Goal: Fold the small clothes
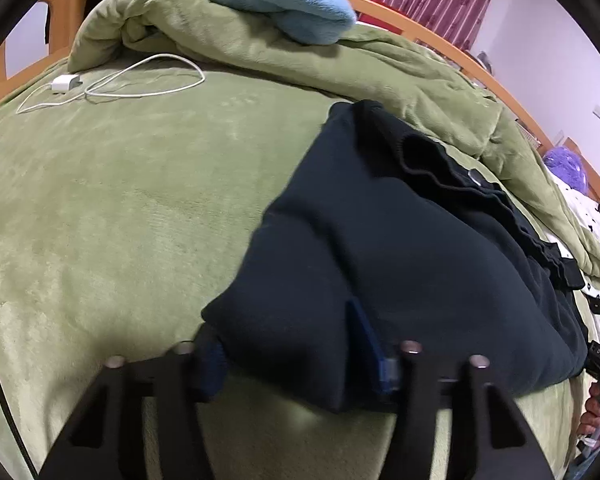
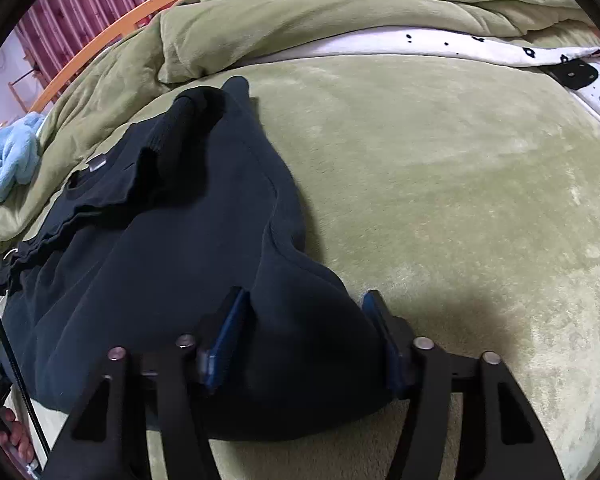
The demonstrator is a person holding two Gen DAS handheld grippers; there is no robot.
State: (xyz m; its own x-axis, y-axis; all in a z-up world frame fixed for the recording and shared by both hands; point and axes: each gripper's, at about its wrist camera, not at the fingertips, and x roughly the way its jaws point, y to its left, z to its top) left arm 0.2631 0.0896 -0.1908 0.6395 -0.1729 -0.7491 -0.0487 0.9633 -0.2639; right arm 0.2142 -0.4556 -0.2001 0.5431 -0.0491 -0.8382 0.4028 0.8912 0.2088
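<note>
Bunching dark garment [image 1: 380, 264] hides left gripper [image 1: 296, 344] finger contact.

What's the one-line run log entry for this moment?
stage: gripping near edge | left gripper: closed on dark garment corner | right gripper: closed on other corner | surface: green blanket

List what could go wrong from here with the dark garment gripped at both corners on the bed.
1. Each gripper, left gripper and right gripper, pinches a thick bunch of the dark garment; a layer could slip out when lifted.
2. The far end with the ribbed cuff lies rumpled, so the fold may come out uneven.
3. The white charger cable lies close by on the green blanket and could snag if the garment swings that way.
</note>
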